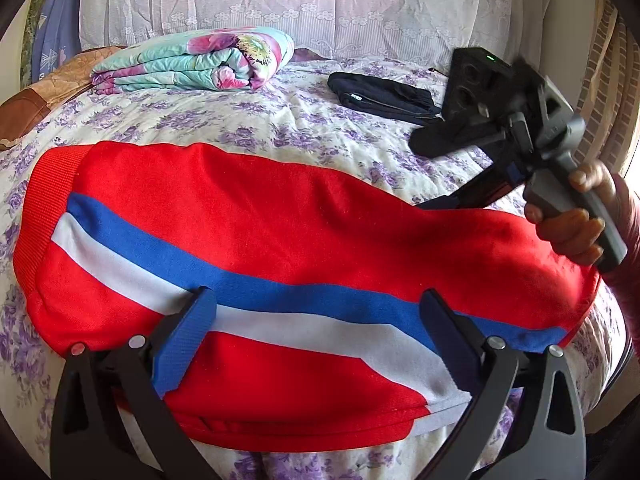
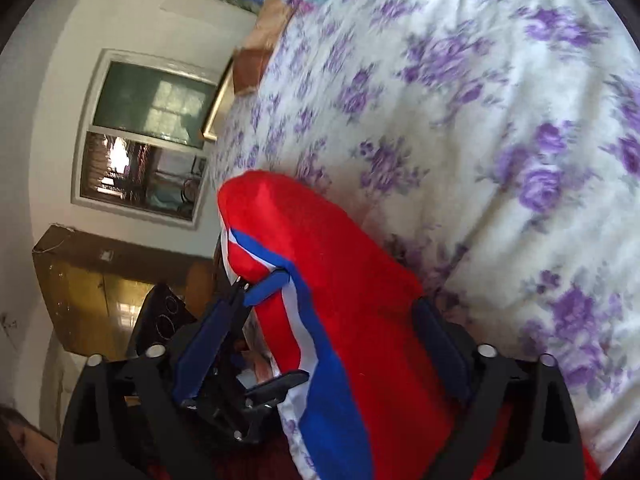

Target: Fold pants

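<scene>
Left gripper [image 1: 320, 316], fingers spread wide apart, both blue pads [image 1: 186, 340] resting over the near part of the red pants [image 1: 248, 216] and straddling their blue and white side stripes, nothing clamped between them. Right gripper [image 2: 352, 344], fingers likewise apart, with a raised fold of the same pants [image 2: 348, 280] standing between them; whether the pads press the cloth cannot be told, as the far finger is largely hidden behind the fabric. In the left wrist view the right gripper [image 1: 444, 204] reaches the far edge of the pants at their right end, its handle held in the person's right hand [image 1: 576, 220]; its fingertips are hidden behind the cloth. In the right wrist view the left gripper [image 2: 272, 332] appears at the lower left, just beside the striped edge. The pants lie folded lengthwise across the near side of the bed, on a white bedspread with purple flowers [image 1: 280, 120], ribbed red waistband [image 1: 48, 200] to the left. Beyond them, well apart: a folded floral quilt [image 1: 196, 60] at the far left, a dark folded garment [image 1: 384, 96] at the far right, and a lace-covered headboard [image 1: 300, 0] behind both. Off the bed edge, a window [image 2: 148, 136] and a brown cardboard box [image 2: 104, 292] against the wall
</scene>
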`<state>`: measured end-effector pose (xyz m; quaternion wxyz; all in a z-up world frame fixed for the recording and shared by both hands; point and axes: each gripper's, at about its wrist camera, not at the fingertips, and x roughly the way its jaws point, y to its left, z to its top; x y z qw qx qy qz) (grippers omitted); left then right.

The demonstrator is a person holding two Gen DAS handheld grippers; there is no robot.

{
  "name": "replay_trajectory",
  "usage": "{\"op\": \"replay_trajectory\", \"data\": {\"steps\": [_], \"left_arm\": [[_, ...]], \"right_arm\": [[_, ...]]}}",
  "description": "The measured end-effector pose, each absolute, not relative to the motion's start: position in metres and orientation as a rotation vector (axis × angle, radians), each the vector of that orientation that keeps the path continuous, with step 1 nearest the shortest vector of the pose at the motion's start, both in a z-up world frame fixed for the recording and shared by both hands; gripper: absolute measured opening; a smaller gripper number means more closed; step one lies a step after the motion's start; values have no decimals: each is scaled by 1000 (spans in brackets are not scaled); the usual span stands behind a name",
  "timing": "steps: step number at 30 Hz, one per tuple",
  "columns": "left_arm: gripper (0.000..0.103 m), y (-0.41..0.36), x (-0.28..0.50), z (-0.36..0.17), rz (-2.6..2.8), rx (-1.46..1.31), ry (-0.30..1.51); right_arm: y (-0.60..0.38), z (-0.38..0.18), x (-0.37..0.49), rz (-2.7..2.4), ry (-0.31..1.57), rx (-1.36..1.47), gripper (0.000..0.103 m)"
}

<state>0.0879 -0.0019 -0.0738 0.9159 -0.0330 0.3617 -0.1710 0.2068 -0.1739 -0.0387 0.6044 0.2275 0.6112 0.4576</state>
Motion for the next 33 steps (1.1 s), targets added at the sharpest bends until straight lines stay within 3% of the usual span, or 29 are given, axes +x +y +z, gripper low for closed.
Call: {"op": "replay_trajectory", "data": {"steps": [4, 10, 20, 33], "left_arm": [[98, -2, 88, -74, -351, -66, 746], [98, -2, 88, -74, -350, -66, 745], [98, 0, 89, -73, -357, -75, 743], [98, -1, 89, -73, -358, -75, 743]], "right_arm": [[-148, -47, 220, 1161, 1447, 653, 100], [-131, -49, 216, 1205, 1325, 821, 100], [-169, -24, 161, 1177, 1265, 634, 100], [-199, -34, 136, 1081, 1368, 579, 99]]}}
